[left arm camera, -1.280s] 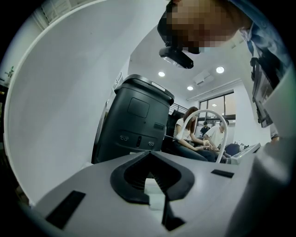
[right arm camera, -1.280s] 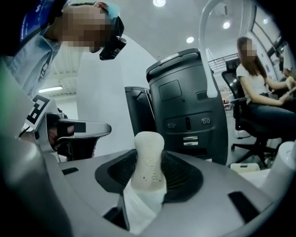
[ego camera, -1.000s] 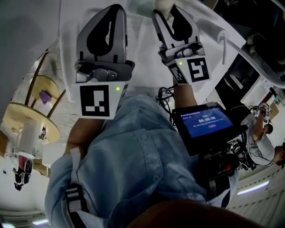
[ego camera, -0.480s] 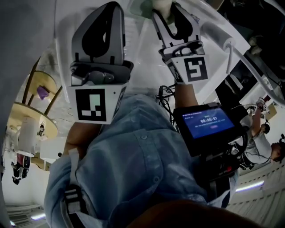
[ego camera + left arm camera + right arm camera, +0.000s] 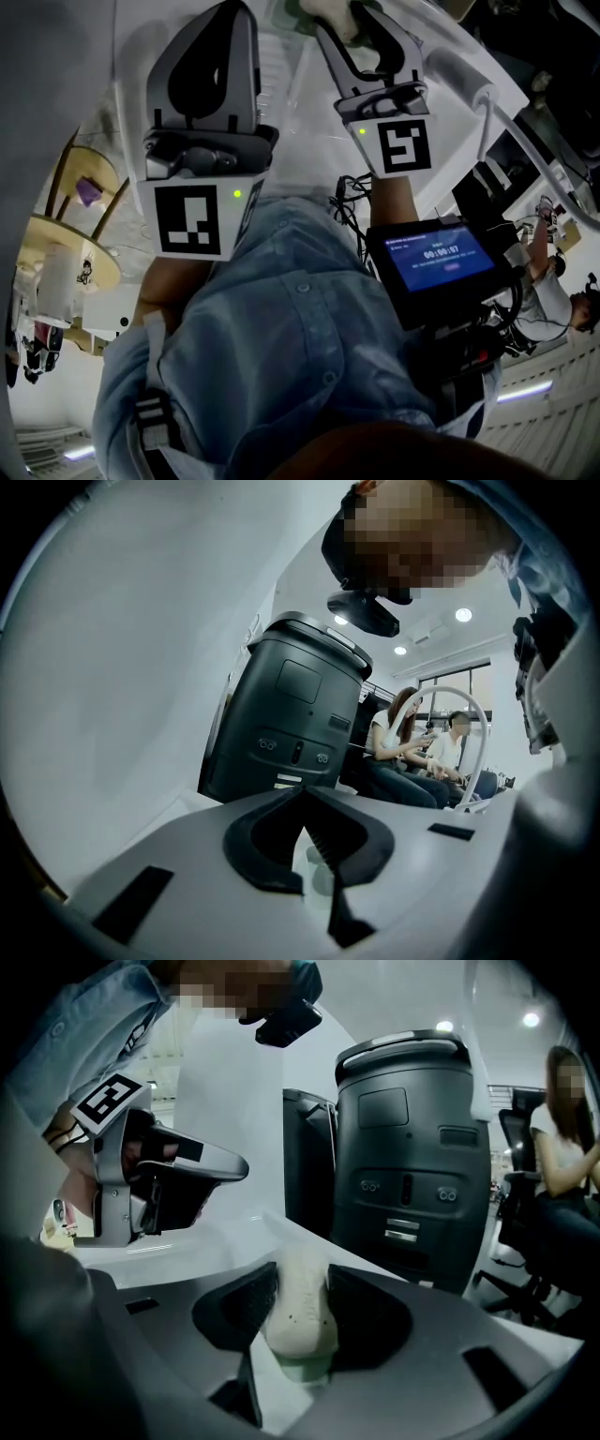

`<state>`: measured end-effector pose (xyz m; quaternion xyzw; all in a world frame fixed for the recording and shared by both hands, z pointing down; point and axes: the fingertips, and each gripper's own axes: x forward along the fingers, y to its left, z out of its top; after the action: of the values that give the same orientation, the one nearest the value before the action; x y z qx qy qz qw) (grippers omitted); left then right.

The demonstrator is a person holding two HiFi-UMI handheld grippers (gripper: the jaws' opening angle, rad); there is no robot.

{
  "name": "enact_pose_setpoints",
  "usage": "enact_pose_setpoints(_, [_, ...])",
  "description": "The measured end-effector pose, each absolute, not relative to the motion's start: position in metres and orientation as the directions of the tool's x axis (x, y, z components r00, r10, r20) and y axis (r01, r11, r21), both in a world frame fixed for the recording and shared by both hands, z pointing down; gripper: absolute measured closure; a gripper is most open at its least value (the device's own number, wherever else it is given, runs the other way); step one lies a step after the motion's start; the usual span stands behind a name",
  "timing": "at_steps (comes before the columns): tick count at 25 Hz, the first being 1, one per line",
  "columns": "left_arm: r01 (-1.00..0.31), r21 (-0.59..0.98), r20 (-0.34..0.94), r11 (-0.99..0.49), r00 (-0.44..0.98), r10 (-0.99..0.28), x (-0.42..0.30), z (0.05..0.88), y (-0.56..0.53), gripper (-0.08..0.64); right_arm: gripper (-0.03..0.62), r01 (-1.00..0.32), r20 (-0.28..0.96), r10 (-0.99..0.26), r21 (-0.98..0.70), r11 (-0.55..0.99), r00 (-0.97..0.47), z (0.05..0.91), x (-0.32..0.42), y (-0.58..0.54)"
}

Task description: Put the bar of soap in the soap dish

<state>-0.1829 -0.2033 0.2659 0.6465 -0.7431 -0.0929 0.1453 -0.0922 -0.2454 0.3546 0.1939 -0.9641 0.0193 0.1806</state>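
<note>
Your right gripper pinches the soap. The green thing just under it may be the dish. Your left gripper is pressed together, empty. Soap is slippery: let go too early and it may slide off.

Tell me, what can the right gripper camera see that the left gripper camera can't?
Only the right gripper view shows the bar of soap, pinched between the jaws of the right gripper. Only the left gripper view shows the left gripper with its jaws closed together and nothing in them, plus a white hoop by a second seated person. Both views show the big dark grey machine and a seated person in a white top.
</note>
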Motion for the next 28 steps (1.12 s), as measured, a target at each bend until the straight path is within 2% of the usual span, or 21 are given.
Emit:
enact_pose_setpoints(16, [-0.941,0.313,0.083,0.131,-0.111,-0.99,-0.178,0.274,-0.206,0.552,0.41,-0.384,0.328,-0.366,0.011,0.923,-0.871,0.351,-0.094,-0.247])
enact_pose_setpoints(20, [-0.944,0.307,0.07,0.12,-0.103,-0.992,-0.171,0.278,-0.208,0.552,0.41,-0.401,0.299,-0.372,-0.039,0.915,-0.879,0.346,-0.091,-0.25])
enact_pose_setpoints(23, [-0.946,0.302,0.065,0.119,-0.104,-0.992,-0.168,0.282,-0.208,0.552,0.423,-0.408,0.297,-0.364,-0.1,0.908,-0.883,0.347,-0.088,-0.249])
enact_pose_setpoints(28, [-0.94,0.311,0.11,0.141,-0.111,-0.988,-0.171,0.302,-0.204,0.552,0.494,-0.479,0.341,-0.402,-0.182,0.859,-0.85,0.355,-0.074,-0.25])
